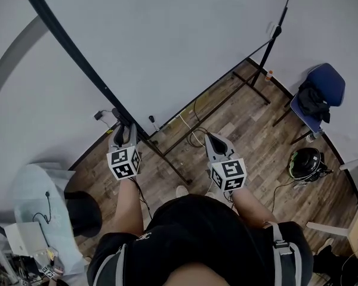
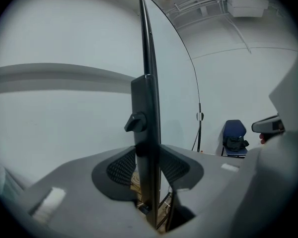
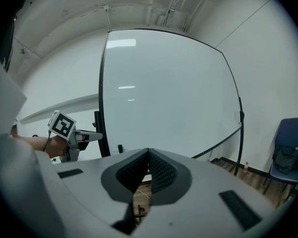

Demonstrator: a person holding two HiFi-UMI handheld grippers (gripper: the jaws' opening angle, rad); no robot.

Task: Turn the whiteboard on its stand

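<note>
The large whiteboard (image 1: 167, 34) fills the top of the head view, its dark left edge running down to my left gripper (image 1: 124, 130). In the left gripper view the board's dark edge frame (image 2: 149, 98) stands upright between the two ribbed pads, which press on it just below a black clamp knob (image 2: 135, 122); my left gripper (image 2: 148, 155) is shut on this frame. My right gripper (image 1: 212, 138) hangs apart from the board over the floor. In its own view the right gripper (image 3: 149, 155) has its pads together with nothing between them, facing the whiteboard (image 3: 164, 93) and the left gripper (image 3: 97, 137).
The stand's black legs and crossbar (image 1: 227, 100) spread over the wooden floor, with coiled cables (image 1: 194, 137) beneath. A blue chair (image 1: 316, 97) holding dark cloth stands at the right, a black helmet (image 1: 305, 162) near it. A cluttered table (image 1: 30, 219) is at the lower left.
</note>
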